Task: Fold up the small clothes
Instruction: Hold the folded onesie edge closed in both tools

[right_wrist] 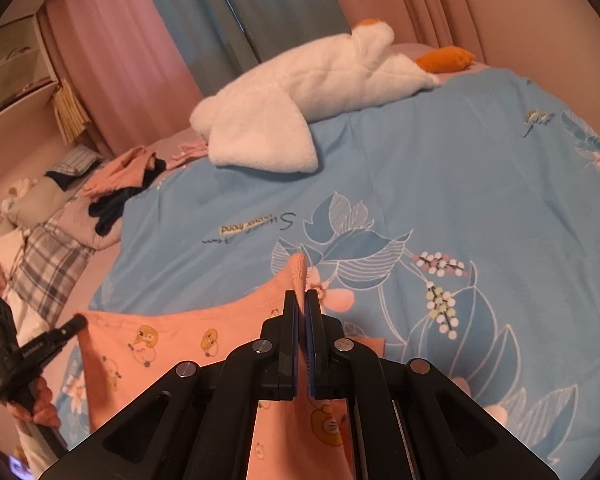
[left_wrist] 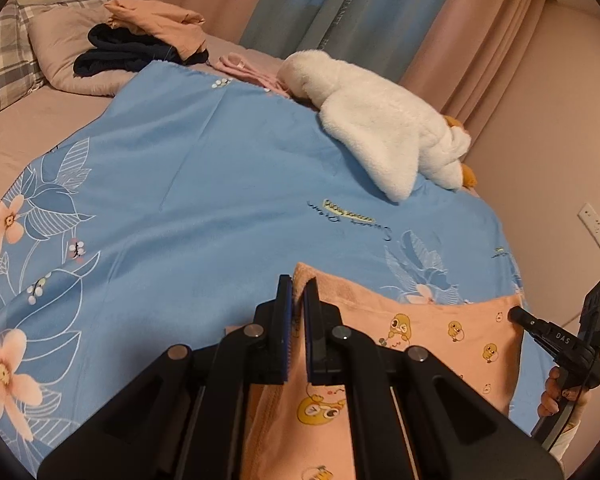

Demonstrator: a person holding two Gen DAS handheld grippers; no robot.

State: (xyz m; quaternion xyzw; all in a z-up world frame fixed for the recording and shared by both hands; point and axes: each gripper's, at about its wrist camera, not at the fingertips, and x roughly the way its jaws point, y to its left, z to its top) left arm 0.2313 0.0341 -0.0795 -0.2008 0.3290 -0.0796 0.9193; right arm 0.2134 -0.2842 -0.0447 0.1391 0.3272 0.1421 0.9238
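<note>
We hold the peach garment (left_wrist: 440,332) stretched above the blue bedspread (left_wrist: 204,184), each corner pinched: left hand-held gripper (left_wrist: 298,300) and right hand-held gripper (right_wrist: 303,308) both clenched on cloth. We judge this the spreading step; next, lay it flat, clear of the plush goose (right_wrist: 300,88).

Two wrist fisheyes, low and close over a bed, looking across it toward the curtains.

The left wrist view looks forward along its own fingers (left_wrist: 298,304) over the blue floral sheet (left_wrist: 204,168), with the headboard end at its left. The right wrist view faces the same way from further right along the bed edge. Both share the peach garment (left_wrist: 440,320) close in front, the white plush goose (left_wrist: 380,128) and the pile of clothes (right_wrist: 124,192). Each sees the other gripper at its frame edge.
</note>
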